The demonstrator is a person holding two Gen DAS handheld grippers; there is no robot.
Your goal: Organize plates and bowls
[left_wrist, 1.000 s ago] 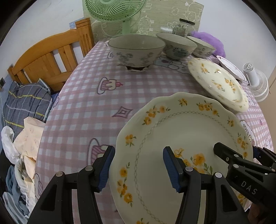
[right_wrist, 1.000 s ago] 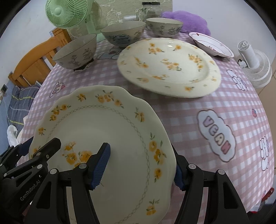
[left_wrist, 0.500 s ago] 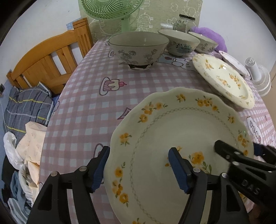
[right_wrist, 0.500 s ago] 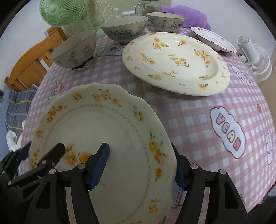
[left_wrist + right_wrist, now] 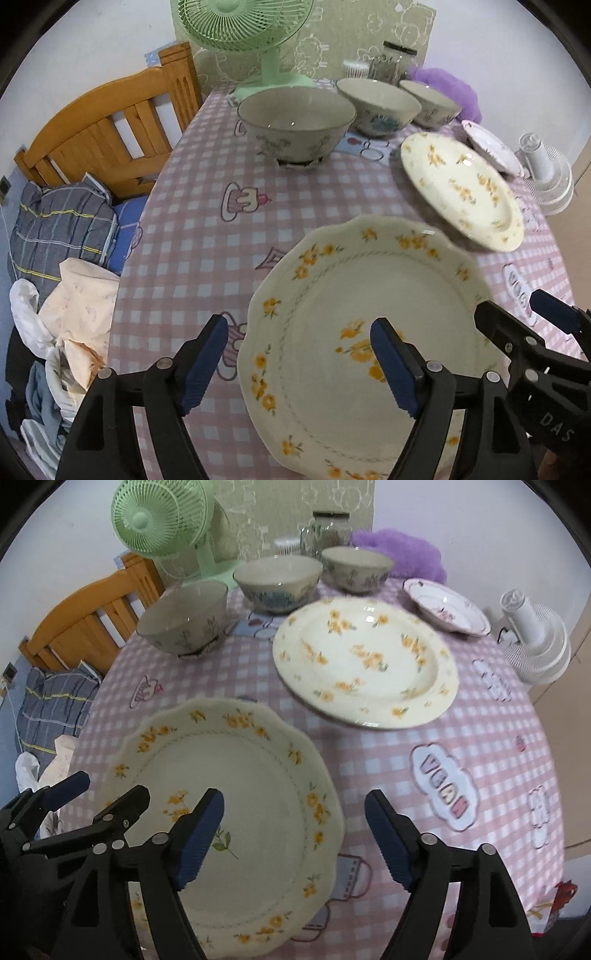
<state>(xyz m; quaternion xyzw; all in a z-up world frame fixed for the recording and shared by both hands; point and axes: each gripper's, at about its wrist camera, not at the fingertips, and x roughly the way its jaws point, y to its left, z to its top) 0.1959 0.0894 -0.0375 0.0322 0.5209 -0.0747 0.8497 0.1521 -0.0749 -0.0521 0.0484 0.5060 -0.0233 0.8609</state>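
A: Far left, off the table's edge: a honey-coloured wooden slatted headboard [image 5: 107, 122] with a heap of grey plaid bedding [image 5: 59, 225] below it. Then a mint-green plastic desk fan [image 5: 255, 40] at the back of the pink-and-white checked tablecloth [image 5: 192, 236].

B: And along the back row?

A: Three pale ceramic bowls with dark floral prints: the nearest one [image 5: 295, 125] leftmost, a second with a blue motif [image 5: 378, 107] beside it, a third [image 5: 430, 101] further right, in front of a fluffy purple cushion [image 5: 402, 550]. A clear glass jar [image 5: 328, 530] just behind the bowls.

B: The plates?

A: Nearest, the cream scalloped plate with yellow flowers [image 5: 243, 794], lying flat on the cloth. Beyond it to the right, a larger round cream plate with scattered yellow blossoms [image 5: 364, 661]; further right, a small white dish with a pink rim [image 5: 447, 605]. Off the right edge, a white fan [image 5: 535, 646].

B: The claws?

A: Left gripper [image 5: 299, 363] released, blue pads just spread wider, straddling the scalloped plate's left rim without pressing it. Right gripper [image 5: 295, 836] likewise released, just widened, straddling the right rim.
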